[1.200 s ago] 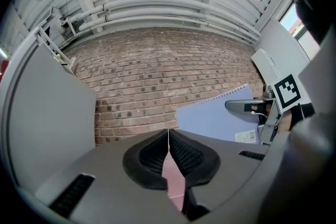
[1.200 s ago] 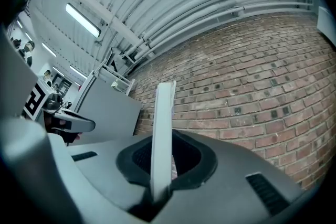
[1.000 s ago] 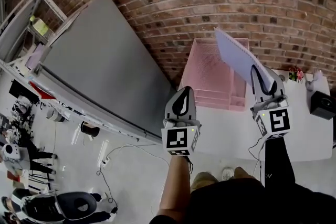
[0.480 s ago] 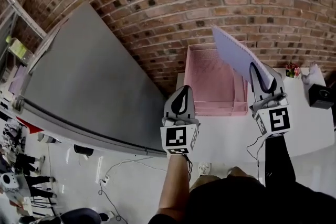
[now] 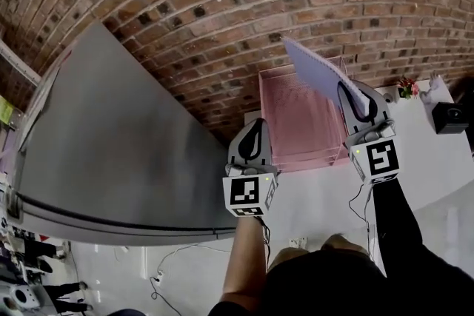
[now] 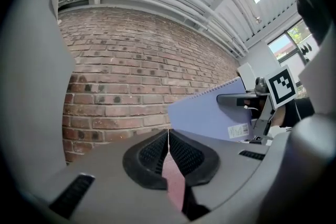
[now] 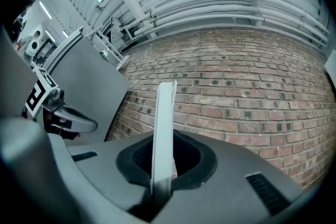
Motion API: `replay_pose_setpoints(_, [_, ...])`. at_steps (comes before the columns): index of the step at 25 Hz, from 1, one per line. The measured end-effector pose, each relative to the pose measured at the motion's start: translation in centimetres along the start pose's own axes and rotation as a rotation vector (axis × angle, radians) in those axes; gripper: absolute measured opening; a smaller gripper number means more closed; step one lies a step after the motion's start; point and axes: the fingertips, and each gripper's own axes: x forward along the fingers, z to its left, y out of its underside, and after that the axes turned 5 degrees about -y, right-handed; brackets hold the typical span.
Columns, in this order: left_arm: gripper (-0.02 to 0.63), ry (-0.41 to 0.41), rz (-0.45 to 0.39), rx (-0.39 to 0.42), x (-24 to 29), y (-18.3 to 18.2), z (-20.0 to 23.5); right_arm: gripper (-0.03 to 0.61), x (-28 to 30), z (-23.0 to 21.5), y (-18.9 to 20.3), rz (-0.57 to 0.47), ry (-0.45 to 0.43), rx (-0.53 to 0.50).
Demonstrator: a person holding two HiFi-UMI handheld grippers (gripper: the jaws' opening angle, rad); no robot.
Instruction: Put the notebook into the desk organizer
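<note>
Your right gripper has the notebook. The jaws are nearly closed and pinch the notebook's lower end. In the right gripper view the notebook shows edge-on, standing upright between the pads of that gripper, thin and pale against the brick wall.

In the head view the notebook has a lavender cover. It sticks up and away from the jaws, tilted left, in front of the brick wall. It is in the air, not in the desk organizer. Its free end overlaps the organizer's top right corner in that view.

The organizer is pink mesh with stacked trays. It sits on the white table, back against the wall.

Your left gripper holds nothing. In the left gripper view its jaws meet tip to tip with no gap at the front. It hangs near the organizer's front left corner. From there the notebook shows flat-on to the right, with spiral binding along the top edge and a small label low on the cover. The right gripper's marker cube is beside it.

A big grey board slants across the left. A black box and small flowers sit at the table's right end.
</note>
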Motion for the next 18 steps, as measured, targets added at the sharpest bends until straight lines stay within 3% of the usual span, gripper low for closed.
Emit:
replay_pose_setpoints(12, [0.020,0.099,0.016,-0.026,2.1,1.9,2.0,0.041,5.8,2.5,3.3,0.120,-0.011,-0.237])
replay_pose_setpoints(15, [0.020,0.100,0.018,-0.028,2.1,2.2,2.9,0.041,7.2,2.3,4.4,0.158,0.006,-0.376])
replay_pose_setpoints(18, [0.020,0.096,0.026,-0.037,2.1,2.7,3.6,0.043,8.7,3.6,7.5,0.244,-0.034,-0.594])
